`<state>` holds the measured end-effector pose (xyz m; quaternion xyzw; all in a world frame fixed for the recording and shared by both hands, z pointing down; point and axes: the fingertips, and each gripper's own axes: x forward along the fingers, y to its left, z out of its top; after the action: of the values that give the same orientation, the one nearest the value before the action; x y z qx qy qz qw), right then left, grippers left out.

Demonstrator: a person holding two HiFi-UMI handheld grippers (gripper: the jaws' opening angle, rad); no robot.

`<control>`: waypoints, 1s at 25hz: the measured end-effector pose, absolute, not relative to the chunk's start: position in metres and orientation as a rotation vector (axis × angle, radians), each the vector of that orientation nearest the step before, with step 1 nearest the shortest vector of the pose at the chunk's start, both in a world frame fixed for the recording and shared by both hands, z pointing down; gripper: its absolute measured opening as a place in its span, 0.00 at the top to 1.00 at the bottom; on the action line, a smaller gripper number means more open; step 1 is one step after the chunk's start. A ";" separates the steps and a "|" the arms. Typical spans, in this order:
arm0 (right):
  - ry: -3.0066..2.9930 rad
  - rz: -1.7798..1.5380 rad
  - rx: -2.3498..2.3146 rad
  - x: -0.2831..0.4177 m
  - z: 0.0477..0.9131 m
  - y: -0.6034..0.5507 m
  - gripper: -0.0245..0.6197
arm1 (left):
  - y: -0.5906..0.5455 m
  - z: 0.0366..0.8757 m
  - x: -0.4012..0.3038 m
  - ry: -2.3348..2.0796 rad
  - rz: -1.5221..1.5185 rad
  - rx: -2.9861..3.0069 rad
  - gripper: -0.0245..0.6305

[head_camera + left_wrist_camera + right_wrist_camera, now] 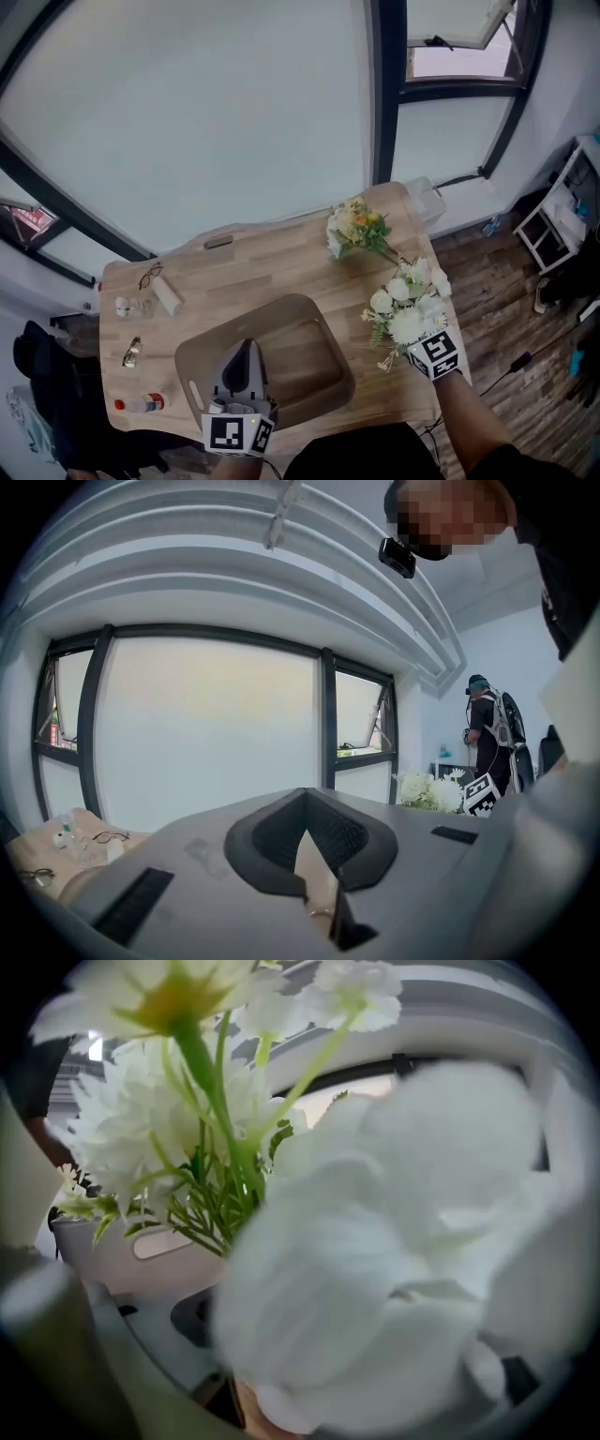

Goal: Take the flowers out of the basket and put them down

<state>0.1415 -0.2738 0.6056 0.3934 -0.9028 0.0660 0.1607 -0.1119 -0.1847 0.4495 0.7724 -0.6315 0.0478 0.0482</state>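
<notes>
We list: left claw [246, 347] closed, above basket [302, 352]; right claw [422, 339] spread open around white flowers [408, 302], at tabletop [253, 258] edge.

Head view overlooks the table [272, 258]; both gripper views share white flowers [375, 1269].

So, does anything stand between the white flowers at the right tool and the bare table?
Nothing visible does. The white flowers are already outside the basket, over bare wood near the table's right edge; the yellow bunch lies farther back, apart.
</notes>
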 end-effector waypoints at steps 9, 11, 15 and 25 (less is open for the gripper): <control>-2.560 0.199 1.144 0.150 0.604 -0.265 0.40 | -0.177 0.433 -0.113 -1.954 0.116 2.362 0.96; -2.556 0.204 1.153 0.152 0.602 -0.262 0.40 | -0.175 0.429 -0.113 -1.958 0.107 2.366 0.96; -2.554 0.214 1.177 0.160 0.596 -0.253 0.40 | -0.169 0.420 -0.114 -1.967 0.087 2.371 0.96; -2.511 0.195 1.230 0.186 0.582 -0.226 0.40 | -0.147 0.407 -0.125 -2.013 0.048 2.345 0.96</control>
<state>0.1861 -0.2263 0.5821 0.4327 -0.8830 0.0685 0.1683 -0.1250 -0.1468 0.4074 0.7585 -0.6510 0.0155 0.0254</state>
